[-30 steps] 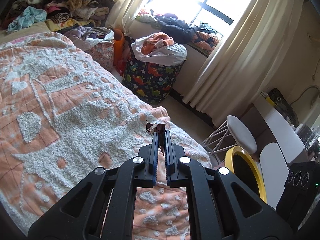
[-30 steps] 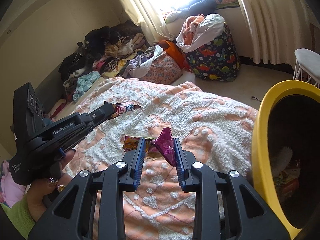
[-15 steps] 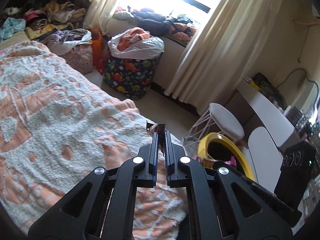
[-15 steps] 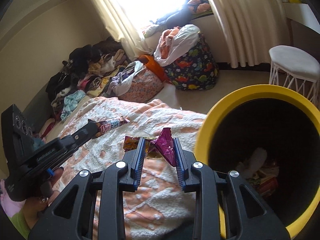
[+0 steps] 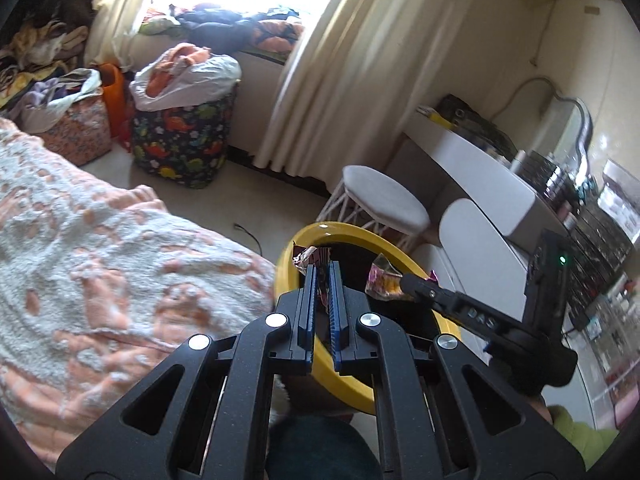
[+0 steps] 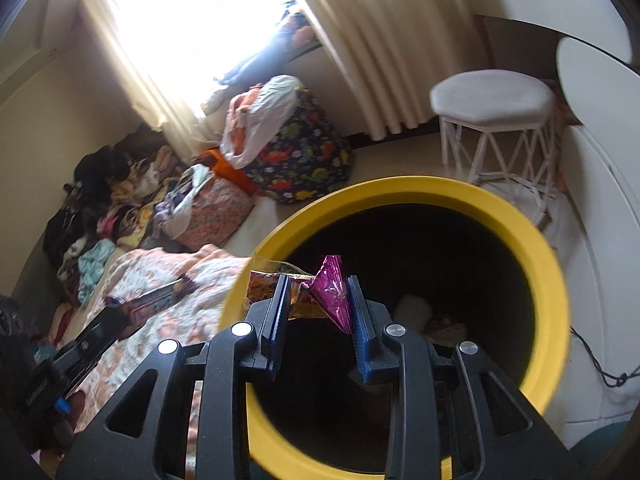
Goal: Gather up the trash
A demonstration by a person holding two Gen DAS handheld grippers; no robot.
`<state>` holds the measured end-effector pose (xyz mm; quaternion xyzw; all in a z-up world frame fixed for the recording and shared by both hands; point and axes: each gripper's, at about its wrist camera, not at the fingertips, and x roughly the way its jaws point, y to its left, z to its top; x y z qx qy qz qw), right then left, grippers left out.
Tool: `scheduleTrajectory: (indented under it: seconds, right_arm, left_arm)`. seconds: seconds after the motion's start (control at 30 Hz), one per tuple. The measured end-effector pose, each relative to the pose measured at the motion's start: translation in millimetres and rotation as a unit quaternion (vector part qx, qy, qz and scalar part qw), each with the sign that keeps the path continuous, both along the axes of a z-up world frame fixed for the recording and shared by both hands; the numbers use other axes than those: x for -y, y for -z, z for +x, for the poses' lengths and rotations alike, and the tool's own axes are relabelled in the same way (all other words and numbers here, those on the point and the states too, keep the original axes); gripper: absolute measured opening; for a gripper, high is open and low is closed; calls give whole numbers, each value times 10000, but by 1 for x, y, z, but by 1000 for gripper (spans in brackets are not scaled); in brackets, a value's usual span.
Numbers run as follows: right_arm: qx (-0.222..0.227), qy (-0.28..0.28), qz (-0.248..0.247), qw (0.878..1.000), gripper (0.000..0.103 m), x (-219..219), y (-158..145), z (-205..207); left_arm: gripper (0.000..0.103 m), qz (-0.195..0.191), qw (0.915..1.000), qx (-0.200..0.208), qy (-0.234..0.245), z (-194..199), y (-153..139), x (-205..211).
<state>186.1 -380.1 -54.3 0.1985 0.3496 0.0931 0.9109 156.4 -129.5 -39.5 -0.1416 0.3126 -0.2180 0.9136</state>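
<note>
Both loads carried to the bin, neither dropped yet. Left hand-held gripper (image 5: pixel 323 270) pinched fully shut on a dark candy wrapper (image 5: pixel 310 257), tip poking up past the fingers, hanging above the near rim of the yellow-rimmed trash bin (image 5: pixel 288 256). Right hand-held gripper (image 6: pixel 318 298) partly closed, clamped on a magenta foil wrapper (image 6: pixel 332 290) with an orange-yellow snack packet (image 6: pixel 268 282) sticking out leftward over the rim. Seen from the right wrist: packet straddling the bin's edge (image 6: pixel 554 280), magenta piece over the dark opening. Inside the bin: a pale crumpled lump and some reddish packaging near the bottom, details too dark to sort. Left to do, judged: release both loads. No other loose trash spotted on the bedspread (image 5: pixel 100 264), though only part visible.
</note>
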Motion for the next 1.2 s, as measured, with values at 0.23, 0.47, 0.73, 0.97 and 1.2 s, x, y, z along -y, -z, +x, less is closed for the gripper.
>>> scheduleTrajectory:
  seconds: [0.23, 0.47, 0.73, 0.97, 1.2]
  right_arm:
    - [-364, 413, 181, 9983, 40, 35, 15, 0]
    - [-363, 517, -14, 9980, 66, 46, 10, -14]
    - [409, 451, -692, 9957, 90, 31, -10, -43]
    - [1427, 292, -1127, 9829, 96, 7, -31, -74]
    - [2072, 195, -1298, 9695, 96, -9, -40, -95]
  left_arm:
    - [3, 232, 9974, -71, 680, 1, 12, 42]
    - [36, 529, 9959, -118, 729, 1, 24, 53]
    - [78, 633, 9978, 24, 184, -8, 18, 28]
    - [92, 796, 9963, 263, -187, -22, 7, 7]
    - [92, 1039, 9918, 518, -541, -39, -2, -7]
